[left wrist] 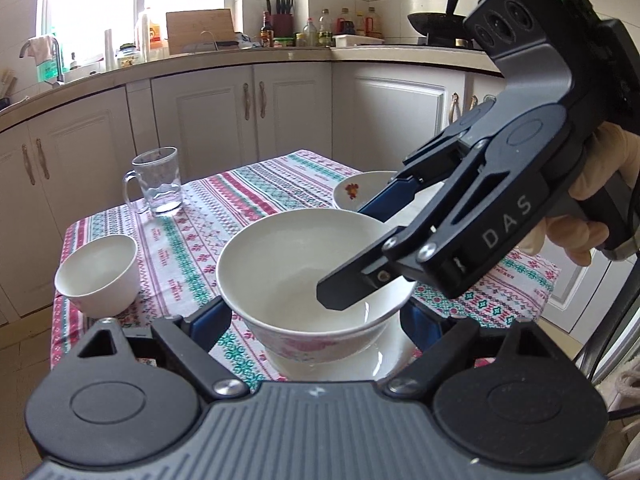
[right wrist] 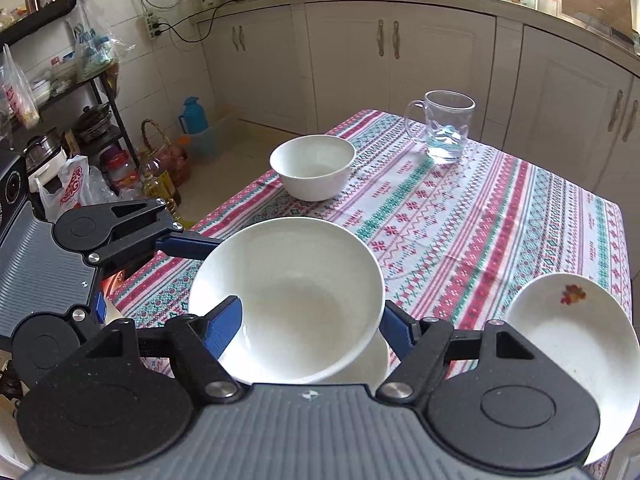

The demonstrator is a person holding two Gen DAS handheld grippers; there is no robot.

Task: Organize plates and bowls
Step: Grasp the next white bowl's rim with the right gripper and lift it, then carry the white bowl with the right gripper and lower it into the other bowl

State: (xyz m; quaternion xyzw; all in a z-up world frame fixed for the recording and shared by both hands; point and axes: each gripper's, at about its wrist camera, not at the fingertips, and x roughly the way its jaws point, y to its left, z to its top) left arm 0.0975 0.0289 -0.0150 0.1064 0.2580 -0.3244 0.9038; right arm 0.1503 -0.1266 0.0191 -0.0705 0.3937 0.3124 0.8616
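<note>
A large white bowl with pink flowers [left wrist: 304, 248] [right wrist: 296, 296] sits over a plain white plate [left wrist: 384, 360] at the near corner of the table; I cannot tell whether they touch. My left gripper [left wrist: 316, 320] has its blue pads against both sides of the bowl's lower wall. The right gripper [left wrist: 360, 248] [right wrist: 310, 326] straddles the bowl's rim with its fingers wide apart, one finger inside the bowl and the other outside. A small white bowl [left wrist: 98, 276] [right wrist: 314, 166] stands near the table's edge. A white plate with a red flower [left wrist: 356, 192] [right wrist: 560, 328] lies beside the right gripper.
A glass mug [left wrist: 158, 182] [right wrist: 446, 126] stands at the far side of the patterned tablecloth [left wrist: 208, 216]. White kitchen cabinets surround the table. In the right wrist view, bags, oil bottles [right wrist: 160, 184] and a metal shelf crowd the floor to the left. A gloved hand [left wrist: 576, 240] holds the right gripper.
</note>
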